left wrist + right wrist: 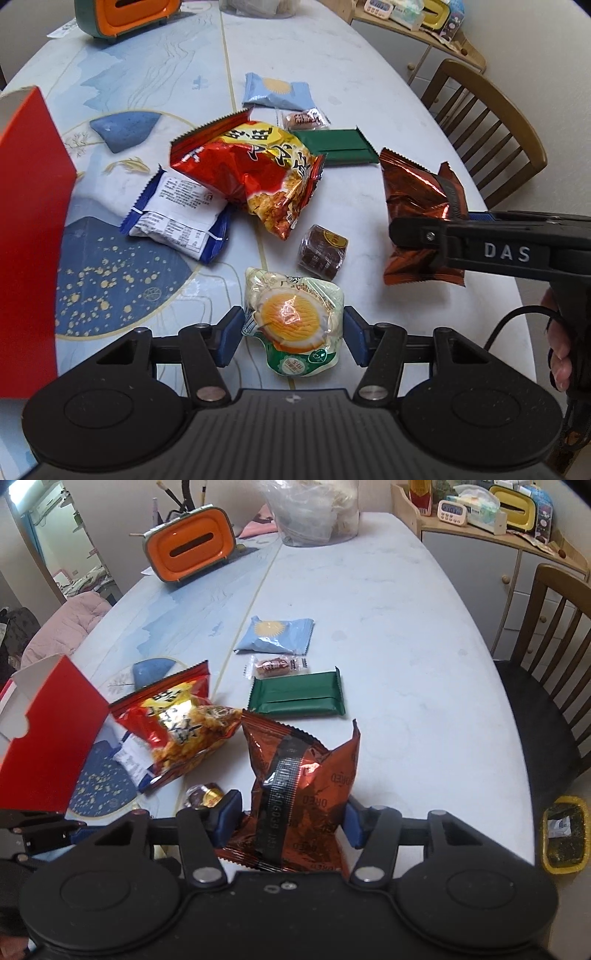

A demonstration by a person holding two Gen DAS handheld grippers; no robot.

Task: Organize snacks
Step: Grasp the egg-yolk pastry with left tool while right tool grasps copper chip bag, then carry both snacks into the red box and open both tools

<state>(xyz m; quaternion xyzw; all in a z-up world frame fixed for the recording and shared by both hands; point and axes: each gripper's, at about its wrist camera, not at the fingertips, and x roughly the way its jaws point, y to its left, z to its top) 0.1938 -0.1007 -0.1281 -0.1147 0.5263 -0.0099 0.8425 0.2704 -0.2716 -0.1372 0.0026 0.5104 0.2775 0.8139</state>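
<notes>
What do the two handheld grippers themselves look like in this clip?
Both are black plastic with two round discs on the body, linkage arms with silver pivot pins, and blue pads on the jaws. The left gripper has a ribbed centre plate. The right gripper, seen side-on from the left wrist view, carries raised white "DAS" lettering, a pistol-style handle and a black cable. No sleeve is visible.

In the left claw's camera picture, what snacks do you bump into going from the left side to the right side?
Red box → white-and-blue packet → big red chip bag → brown round snack → shiny brown Oreo packet, pinched in the right claw.
</notes>
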